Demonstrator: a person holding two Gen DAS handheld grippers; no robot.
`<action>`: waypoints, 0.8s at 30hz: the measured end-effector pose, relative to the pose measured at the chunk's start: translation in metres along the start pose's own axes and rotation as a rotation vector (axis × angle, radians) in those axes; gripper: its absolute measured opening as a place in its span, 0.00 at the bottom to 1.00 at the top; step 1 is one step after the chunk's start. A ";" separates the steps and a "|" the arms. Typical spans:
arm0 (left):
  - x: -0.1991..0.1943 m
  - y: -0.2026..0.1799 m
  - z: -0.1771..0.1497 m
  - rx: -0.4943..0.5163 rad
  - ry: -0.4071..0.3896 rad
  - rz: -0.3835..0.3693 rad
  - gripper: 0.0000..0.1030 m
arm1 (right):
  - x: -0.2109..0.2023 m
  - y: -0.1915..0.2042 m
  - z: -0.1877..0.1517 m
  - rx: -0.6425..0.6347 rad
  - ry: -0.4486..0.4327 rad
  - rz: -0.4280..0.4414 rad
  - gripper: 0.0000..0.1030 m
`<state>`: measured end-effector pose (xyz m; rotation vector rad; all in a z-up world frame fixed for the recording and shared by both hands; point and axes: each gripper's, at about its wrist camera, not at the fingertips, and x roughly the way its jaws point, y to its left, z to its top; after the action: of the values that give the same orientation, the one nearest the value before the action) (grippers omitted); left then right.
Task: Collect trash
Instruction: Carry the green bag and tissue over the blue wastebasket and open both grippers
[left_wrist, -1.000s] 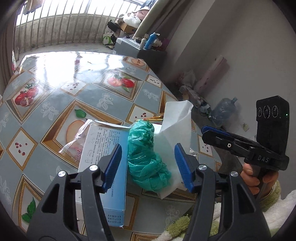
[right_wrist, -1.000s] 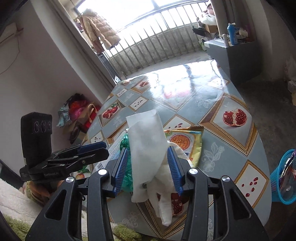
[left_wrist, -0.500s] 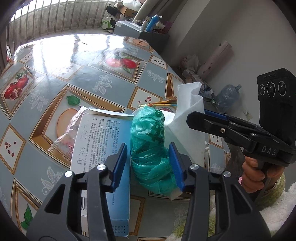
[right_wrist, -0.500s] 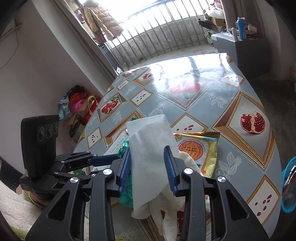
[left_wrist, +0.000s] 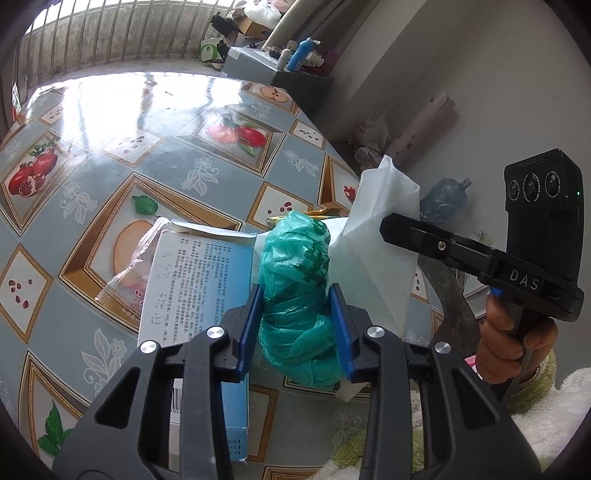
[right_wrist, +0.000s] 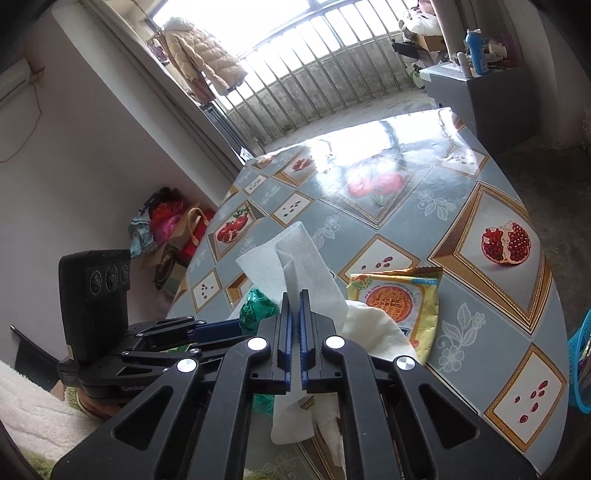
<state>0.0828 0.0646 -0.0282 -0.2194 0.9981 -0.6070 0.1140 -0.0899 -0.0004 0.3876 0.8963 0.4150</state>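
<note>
Between right claw (right_wrist: 294, 312) pads: white tissue (right_wrist: 295, 258) (pinched)

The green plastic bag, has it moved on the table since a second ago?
No. The green plastic bag lies beside the blue box as before; the left gripper is closing around it.

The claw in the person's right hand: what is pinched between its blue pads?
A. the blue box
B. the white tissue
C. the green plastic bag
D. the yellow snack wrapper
B: in the right wrist view the right claw has its pads closed on a fold of the white tissue, which sticks up above them and hangs below.
</note>
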 end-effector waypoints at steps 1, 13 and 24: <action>-0.005 -0.001 0.001 0.003 -0.009 -0.003 0.32 | -0.004 0.001 0.001 0.002 -0.010 0.012 0.03; -0.051 -0.048 0.047 0.142 -0.126 -0.080 0.32 | -0.088 -0.002 0.022 0.025 -0.255 0.061 0.03; 0.059 -0.157 0.115 0.361 0.054 -0.247 0.32 | -0.196 -0.090 -0.005 0.204 -0.511 -0.229 0.03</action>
<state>0.1435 -0.1079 0.0606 -0.0054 0.9018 -1.0099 0.0174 -0.2639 0.0834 0.5419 0.4742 0.0047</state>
